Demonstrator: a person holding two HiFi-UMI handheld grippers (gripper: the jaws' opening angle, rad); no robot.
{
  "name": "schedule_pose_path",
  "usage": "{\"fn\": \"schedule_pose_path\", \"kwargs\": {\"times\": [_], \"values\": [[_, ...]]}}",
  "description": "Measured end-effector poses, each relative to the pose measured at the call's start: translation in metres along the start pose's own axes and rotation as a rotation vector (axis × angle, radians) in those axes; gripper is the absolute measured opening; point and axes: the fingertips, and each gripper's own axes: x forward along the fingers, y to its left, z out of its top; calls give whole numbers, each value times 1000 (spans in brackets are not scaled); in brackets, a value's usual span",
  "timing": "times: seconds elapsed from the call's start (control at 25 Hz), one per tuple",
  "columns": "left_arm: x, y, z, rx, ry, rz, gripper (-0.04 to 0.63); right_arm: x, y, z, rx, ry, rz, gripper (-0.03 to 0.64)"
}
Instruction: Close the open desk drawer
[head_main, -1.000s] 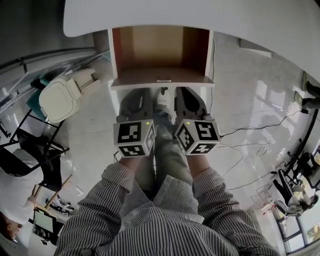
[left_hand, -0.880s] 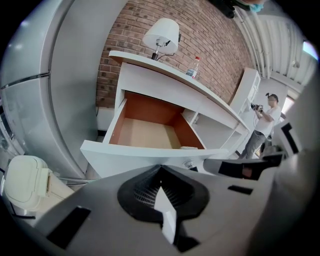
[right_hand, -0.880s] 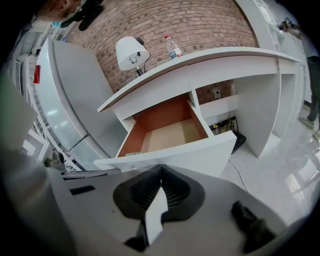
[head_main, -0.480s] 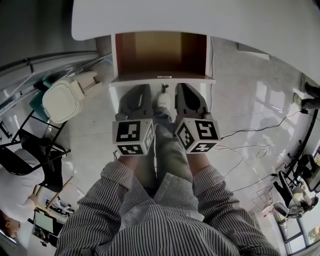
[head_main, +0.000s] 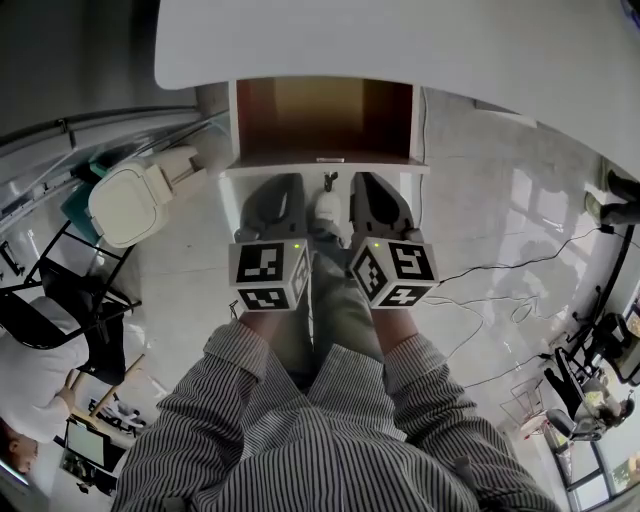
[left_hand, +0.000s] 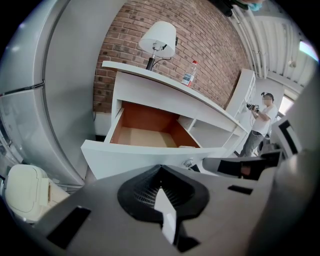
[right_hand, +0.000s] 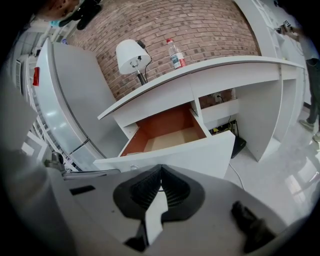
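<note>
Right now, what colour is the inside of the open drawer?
The drawer is reddish-brown inside, clearest in the right gripper view.

The drawer (head_main: 322, 120) is sitting pulled well out from under the white tabletop (head_main: 430, 40), staying level and square to the desk with its open top facing up. Its outside is showing white, with a broad flat front panel (left_hand: 130, 157) running across the near end. The inner side walls are showing reddish-brown, and the floor is showing as a paler tan board. A small round metal knob (left_hand: 188, 163) is sticking out near the middle of that front panel, low on its face. The drawer's rear part is lying in shadow beneath the tabletop's edge.
</note>
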Motion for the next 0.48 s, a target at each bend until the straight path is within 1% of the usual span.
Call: {"fn": "schedule_pose_path", "kwargs": {"times": [0.28,0.48], "values": [[0,-1,-1,-16,20,10,12,-1,-2,-1,6,16,-7,17],[0,-2,2,-4,16,5,12,-1,-2,3,-16,21,-18,15]]}}
